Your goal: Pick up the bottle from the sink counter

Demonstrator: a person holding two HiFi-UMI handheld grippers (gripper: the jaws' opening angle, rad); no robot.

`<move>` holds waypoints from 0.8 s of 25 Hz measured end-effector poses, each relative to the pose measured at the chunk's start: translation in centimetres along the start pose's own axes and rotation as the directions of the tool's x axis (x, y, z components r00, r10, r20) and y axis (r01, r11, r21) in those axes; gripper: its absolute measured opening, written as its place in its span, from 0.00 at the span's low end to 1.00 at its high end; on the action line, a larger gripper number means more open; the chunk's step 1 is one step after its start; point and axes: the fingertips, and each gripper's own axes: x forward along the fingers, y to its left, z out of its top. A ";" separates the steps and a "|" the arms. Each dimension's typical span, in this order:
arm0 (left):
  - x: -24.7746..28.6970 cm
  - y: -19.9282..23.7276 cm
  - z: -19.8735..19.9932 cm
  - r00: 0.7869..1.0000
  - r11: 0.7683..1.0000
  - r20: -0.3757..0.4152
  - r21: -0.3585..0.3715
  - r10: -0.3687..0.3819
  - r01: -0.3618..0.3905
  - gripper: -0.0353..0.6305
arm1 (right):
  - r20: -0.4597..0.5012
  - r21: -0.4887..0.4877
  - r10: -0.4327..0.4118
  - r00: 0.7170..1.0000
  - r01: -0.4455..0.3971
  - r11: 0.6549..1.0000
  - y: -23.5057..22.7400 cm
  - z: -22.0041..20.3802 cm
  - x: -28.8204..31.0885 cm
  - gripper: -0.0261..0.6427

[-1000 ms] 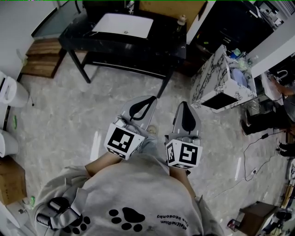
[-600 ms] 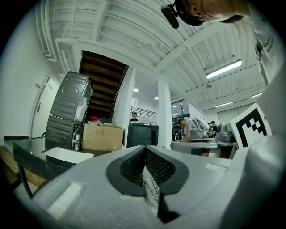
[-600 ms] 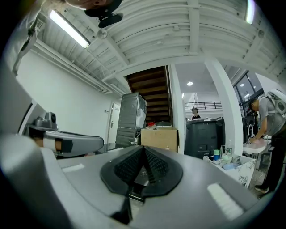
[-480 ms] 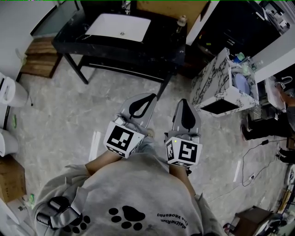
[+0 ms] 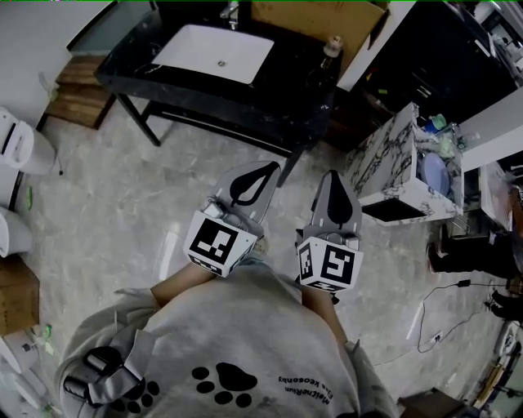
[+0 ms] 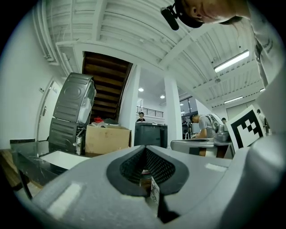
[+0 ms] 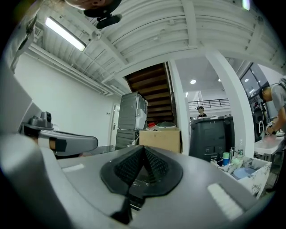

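Observation:
The bottle [image 5: 331, 47], small with a pale cap, stands on the right end of the black sink counter [image 5: 278, 82], right of the white basin [image 5: 214, 53]. My left gripper [image 5: 263, 169] and right gripper [image 5: 331, 178] hang side by side over the marble floor, well short of the counter's front edge. Both are shut, with nothing between their pads. In the left gripper view the left gripper [image 6: 145, 148] has its jaws together and points level across the room. The right gripper [image 7: 143, 150] looks the same in its own view.
A faucet [image 5: 233, 12] and a cardboard box [image 5: 315, 16] sit behind the basin. A marble-patterned cabinet [image 5: 384, 159] with clutter on top stands right of the counter. White fixtures [image 5: 20, 147] and a wooden step [image 5: 78, 94] line the left. A cable [image 5: 441, 314] lies on the floor.
The head view has shifted a little, and the counter and cabinet sit slightly lower in it. Both grippers stay shut, side by side, a touch higher in the picture.

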 end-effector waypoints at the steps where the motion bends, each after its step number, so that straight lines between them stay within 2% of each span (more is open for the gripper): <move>1: 0.5 0.1 0.1 1.000 1.000 0.000 -0.001 0.007 -0.007 0.05 | 0.004 0.000 0.007 1.000 -0.007 1.000 -0.4 0.1 0.5 0.04; 11: 4.3 0.6 1.0 0.997 0.997 0.038 0.033 0.072 -0.073 0.05 | 0.034 -0.006 0.075 0.997 -0.075 0.997 -3.1 0.3 3.8 0.04; 20: 5.0 1.8 1.2 0.990 0.990 0.045 0.039 0.132 -0.133 0.05 | 0.038 -0.001 0.104 0.994 -0.104 0.995 -4.0 -0.1 4.4 0.04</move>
